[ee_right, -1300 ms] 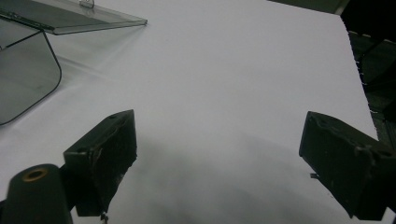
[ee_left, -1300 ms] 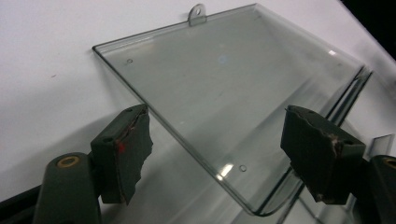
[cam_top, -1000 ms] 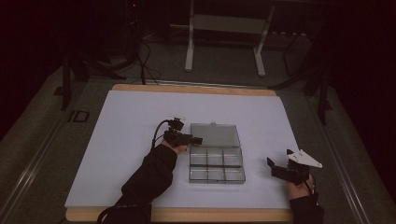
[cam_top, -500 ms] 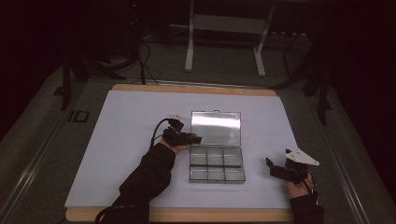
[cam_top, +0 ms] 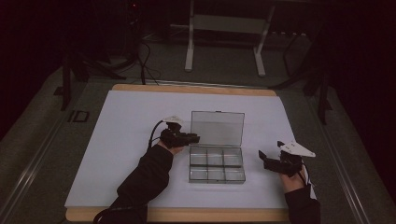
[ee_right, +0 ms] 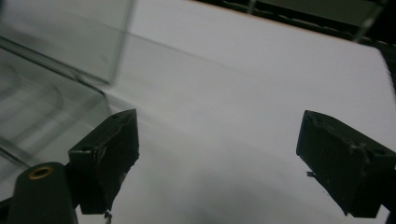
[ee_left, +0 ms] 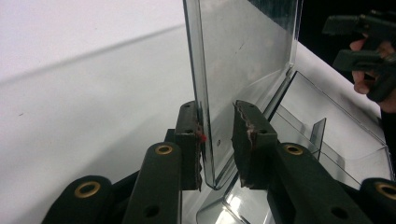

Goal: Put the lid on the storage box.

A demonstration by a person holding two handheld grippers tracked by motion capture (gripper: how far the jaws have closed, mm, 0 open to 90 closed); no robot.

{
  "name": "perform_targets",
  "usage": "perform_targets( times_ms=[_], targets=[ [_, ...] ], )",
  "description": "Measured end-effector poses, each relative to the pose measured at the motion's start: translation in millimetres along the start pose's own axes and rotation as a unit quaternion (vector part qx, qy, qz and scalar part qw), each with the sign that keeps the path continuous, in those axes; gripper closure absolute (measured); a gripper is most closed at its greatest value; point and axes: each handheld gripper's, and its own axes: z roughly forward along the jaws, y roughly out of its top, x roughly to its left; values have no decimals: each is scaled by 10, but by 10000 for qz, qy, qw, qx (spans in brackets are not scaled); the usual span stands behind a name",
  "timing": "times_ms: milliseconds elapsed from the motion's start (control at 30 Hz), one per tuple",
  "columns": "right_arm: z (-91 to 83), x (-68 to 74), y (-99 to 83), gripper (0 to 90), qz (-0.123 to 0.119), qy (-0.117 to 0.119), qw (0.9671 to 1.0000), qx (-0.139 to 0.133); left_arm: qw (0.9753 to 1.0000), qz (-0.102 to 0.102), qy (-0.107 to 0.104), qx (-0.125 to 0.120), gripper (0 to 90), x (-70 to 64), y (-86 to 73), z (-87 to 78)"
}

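High view: a clear compartment box (cam_top: 216,164) sits on the white sheet (cam_top: 121,121) covering the bench (cam_top: 187,88), slightly toward 5 o'clock of the sheet's centre. Its base shows 6 compartments in 2 rows of 3. The lid (cam_top: 217,128) stands raised at the box's 12 o'clock edge, roughly upright. The left gripper (cam_top: 192,138) is at the lid's 9 o'clock edge, at its lower corner. The right gripper (cam_top: 264,157) rests at 3 o'clock of the box, apart from it, with a grey plate on top.

Left gripper view: the left gripper (ee_left: 218,140) has its 2 jaws on either side of the lid's (ee_left: 243,65) edge. The left pad touches the clear panel; a gap shows between the panel and the right pad, so the jaws are spread slightly, not pinching. The box base (ee_left: 327,140) lies at 3 o'clock of the jaws. The other gripper is seen at 1 o'clock, far off.

Right gripper view: the right gripper (ee_right: 217,154) is spread wide, holding nothing, over bare white sheet (ee_right: 243,84). The box (ee_right: 42,116) and raised lid (ee_right: 65,37) lie at 10 o'clock.
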Motion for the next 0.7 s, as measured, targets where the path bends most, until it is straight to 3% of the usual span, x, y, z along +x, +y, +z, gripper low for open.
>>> perform_targets(
  times_ms=[200,400,567,700],
  targets=[
    [133,136,273,127,78,458,9989,-111,9999,133,-2,-31,751,-5,-12,-15],
    [328,328,427,169,-134,704,9974,-25,9998,200,8,-47,753,-9,-16,-20],
    [473,399,494,402,-128,936,9955,1,9998,216,16,-55,752,-9,-16,-20],
    [551,388,538,525,-43,1024,9947,3,9997,218,7,-53,750,-2,-3,-24]
  ],
)
